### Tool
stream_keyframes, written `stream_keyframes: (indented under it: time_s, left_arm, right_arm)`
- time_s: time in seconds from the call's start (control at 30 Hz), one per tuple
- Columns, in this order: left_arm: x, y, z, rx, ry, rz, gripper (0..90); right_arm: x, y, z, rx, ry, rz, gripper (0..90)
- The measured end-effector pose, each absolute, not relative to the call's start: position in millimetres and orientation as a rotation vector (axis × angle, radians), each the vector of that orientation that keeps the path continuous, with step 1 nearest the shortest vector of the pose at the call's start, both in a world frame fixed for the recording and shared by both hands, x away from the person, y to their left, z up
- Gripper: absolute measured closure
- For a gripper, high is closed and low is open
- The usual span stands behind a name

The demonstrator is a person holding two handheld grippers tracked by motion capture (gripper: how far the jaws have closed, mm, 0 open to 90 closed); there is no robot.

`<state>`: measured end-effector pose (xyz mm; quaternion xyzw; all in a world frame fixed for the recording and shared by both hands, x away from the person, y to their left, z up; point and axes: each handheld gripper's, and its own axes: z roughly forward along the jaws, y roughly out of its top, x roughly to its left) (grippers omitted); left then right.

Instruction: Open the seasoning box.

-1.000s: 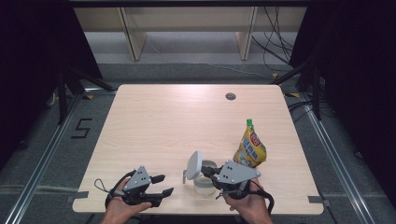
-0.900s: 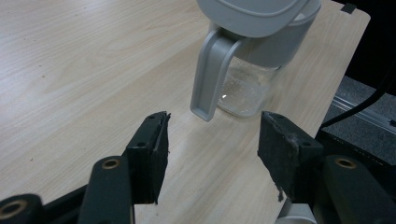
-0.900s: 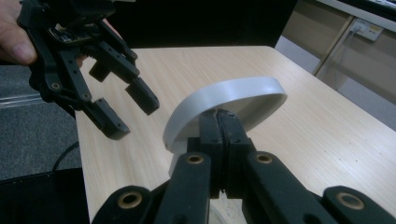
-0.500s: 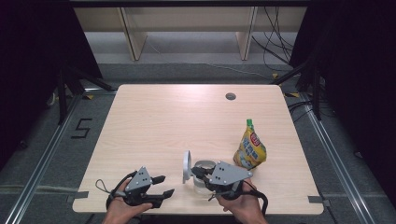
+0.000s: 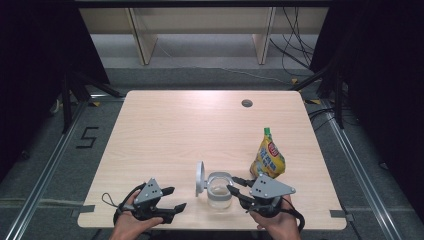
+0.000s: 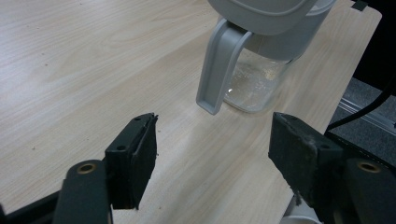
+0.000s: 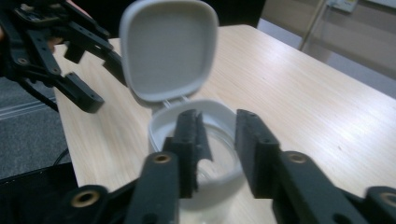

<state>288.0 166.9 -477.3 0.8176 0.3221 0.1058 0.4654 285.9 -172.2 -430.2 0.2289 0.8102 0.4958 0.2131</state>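
Right gripper (image 7: 217, 149) first: its jaws have just been opening and now stand a little apart, one pad crossing the white rim of the glass jar (image 5: 219, 190), nothing pinched between them. The jar sits near the table's (image 5: 165, 130) front edge, between the two hands, its grey hinged lid (image 7: 169, 49) flipped up and standing open on the far side from this gripper. Left gripper (image 5: 167, 200) rests well to the jar's left, jaws spread wide and also just opening, with bare wood between them; its own camera looks along them at the jar's grey handle (image 6: 218, 65).

The risk as I see it: that pad so close to the rim could catch it on the way out and tip or drag the jar towards the edge. A nudge could also drop the upright lid shut again.

Compared with a second ago, the lid stood tilted; now it is upright and let go. The yellow snack pouch (image 5: 268, 159) hasn't budged.
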Motion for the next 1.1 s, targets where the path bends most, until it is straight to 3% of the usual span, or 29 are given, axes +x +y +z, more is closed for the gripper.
stream_keyframes:
  time_s: [0.27,0.93,1.1]
  left_arm:
    - [287.9,166.3,-477.1,1.999,0.800,0.256,29.3]
    - [287.4,164.4,-477.9,1.988,0.797,0.254,29.0]
    - [287.4,164.8,-476.8,2.014,0.789,0.252,29.0]
  right_arm:
    - [277.0,-198.8,-439.9,0.736,2.224,1.358,53.7]
    - [264.6,-244.1,-451.8,0.960,2.144,1.274,50.2]
    - [264.0,-252.1,-454.3,0.996,2.134,1.233,45.0]
